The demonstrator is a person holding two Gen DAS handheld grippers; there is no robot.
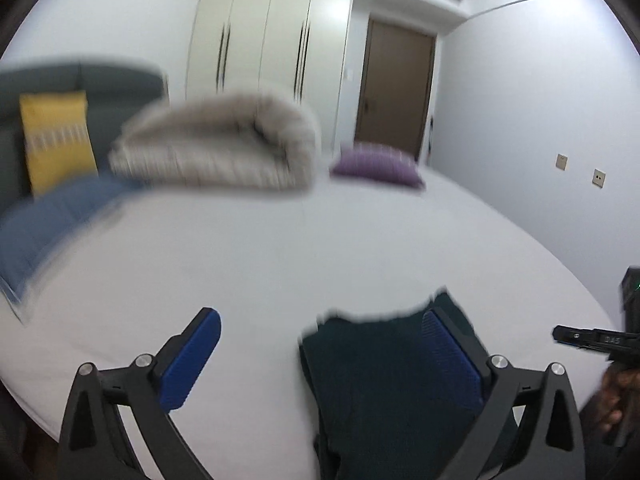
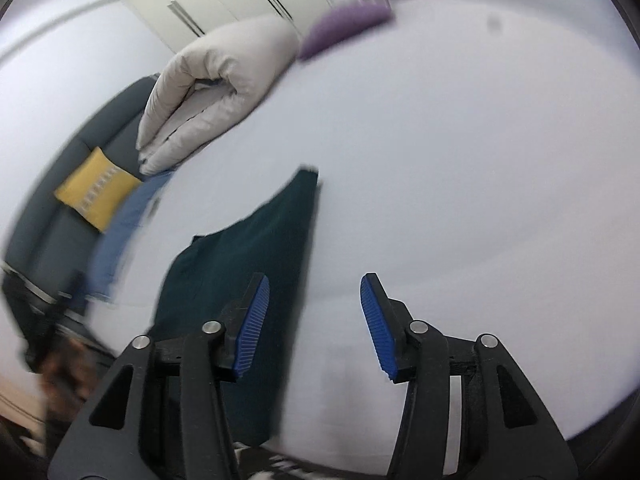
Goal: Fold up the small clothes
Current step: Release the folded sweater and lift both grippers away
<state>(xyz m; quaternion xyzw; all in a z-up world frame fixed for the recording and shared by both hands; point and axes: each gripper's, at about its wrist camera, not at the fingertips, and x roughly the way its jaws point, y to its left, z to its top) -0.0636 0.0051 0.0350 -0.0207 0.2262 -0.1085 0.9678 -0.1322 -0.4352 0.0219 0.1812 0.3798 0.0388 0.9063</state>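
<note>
Tool states first: left tool [image 1: 320,360] and right tool [image 2: 314,328] both spread apart, gripping nothing. White bed sheet [image 1: 320,248] carries dark teal folded cloth garment [image 2: 248,256], lying flat beneath left tool's right finger, beside right tool.

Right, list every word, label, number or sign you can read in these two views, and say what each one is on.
Nothing can be read for certain.
Pale characters on the black body of the right hand-held gripper, at the right edge of the left wrist view: too blurred to read.
White pattern band on the yellow cushion: decoration, not lettering.
Two wall plates: no legible marking.
Dark green garment, wardrobe and door: no text visible.
</note>
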